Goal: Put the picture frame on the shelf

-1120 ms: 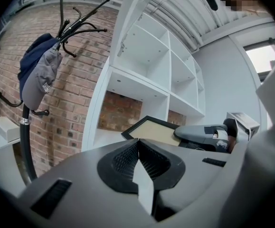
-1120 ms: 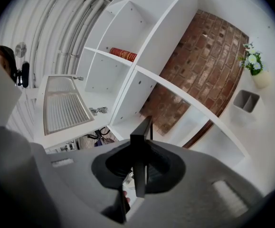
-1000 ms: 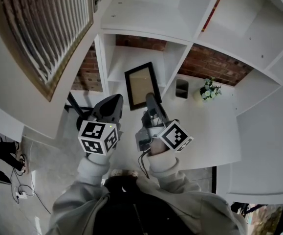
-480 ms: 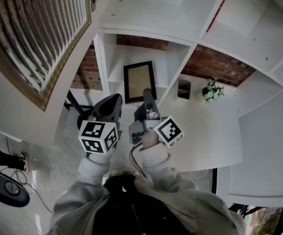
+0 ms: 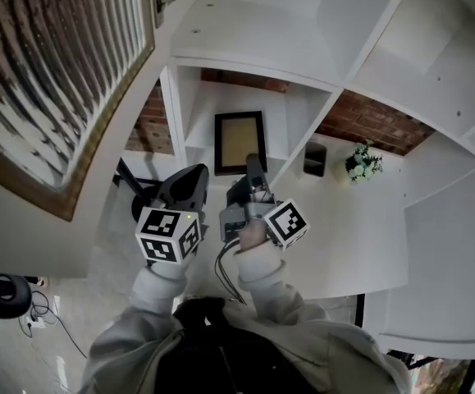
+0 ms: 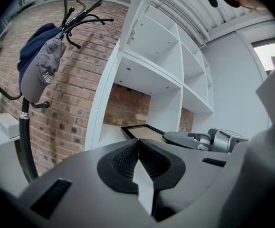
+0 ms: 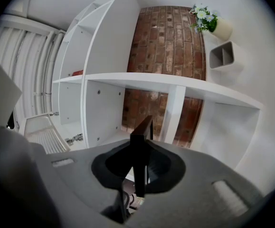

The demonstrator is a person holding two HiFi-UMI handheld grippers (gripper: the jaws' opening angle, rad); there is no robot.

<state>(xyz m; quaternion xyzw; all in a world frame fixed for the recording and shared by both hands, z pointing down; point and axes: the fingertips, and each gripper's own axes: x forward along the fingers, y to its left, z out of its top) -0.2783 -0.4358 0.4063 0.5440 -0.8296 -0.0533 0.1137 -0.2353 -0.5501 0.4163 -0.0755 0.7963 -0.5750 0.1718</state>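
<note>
The picture frame point(image 5: 239, 142), black-edged with a tan middle, hangs in front of a lower compartment of the white shelf point(image 5: 307, 105). My right gripper point(image 5: 255, 173) is shut on the frame's near edge; in the right gripper view the frame point(image 7: 142, 132) stands edge-on between the jaws of this gripper point(image 7: 139, 163). My left gripper point(image 5: 189, 185) stays to the left of the frame and a little nearer to me, shut, with nothing in it point(image 6: 138, 148). From the left gripper view the frame point(image 6: 144, 130) lies just beyond the jaws, with the right gripper point(image 6: 201, 139) beside it.
A small pot of white flowers point(image 5: 358, 162) and a grey holder point(image 5: 314, 158) sit on the shelf's wide ledge to the right. A coat stand with a grey cap point(image 6: 40, 72) stands left of the shelf by the brick wall. A slatted panel point(image 5: 57, 72) fills the upper left.
The right gripper has carried the frame farther toward the shelf compartment and turned it squarer to the opening. The left gripper has hardly moved.
</note>
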